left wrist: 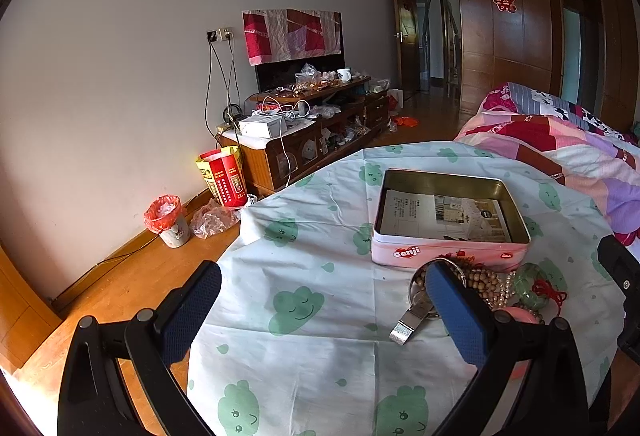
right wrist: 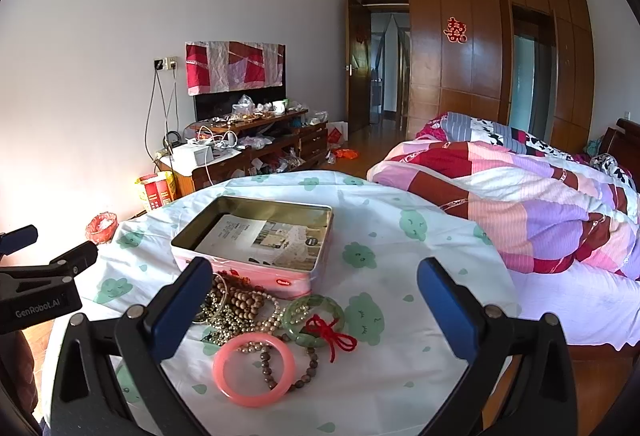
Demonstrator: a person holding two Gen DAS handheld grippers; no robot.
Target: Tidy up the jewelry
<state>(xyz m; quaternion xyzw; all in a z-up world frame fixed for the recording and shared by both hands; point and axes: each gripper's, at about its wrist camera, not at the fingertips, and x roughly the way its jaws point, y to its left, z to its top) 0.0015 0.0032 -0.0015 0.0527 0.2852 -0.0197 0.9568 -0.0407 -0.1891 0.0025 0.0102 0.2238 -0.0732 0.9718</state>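
Right gripper (right wrist: 316, 300) was spread wide and empty, hovering over the jewelry. Nearest, low centre of its view, lay the pink bangle (right wrist: 253, 368) flat on the cloth, between the fingers. Just past it: green bangle (right wrist: 313, 320) with red cord, wooden beads (right wrist: 244, 302) left. Behind them sat the open tin (right wrist: 256, 236). Left gripper (left wrist: 322, 312) was also spread, empty, pile off to its right. Right looked nearer.

Left gripper's blue finger (left wrist: 458, 316) is hiding part of the wooden bead bracelets (left wrist: 482, 280); print on the leaflet (left wrist: 440, 214) is reading too small.
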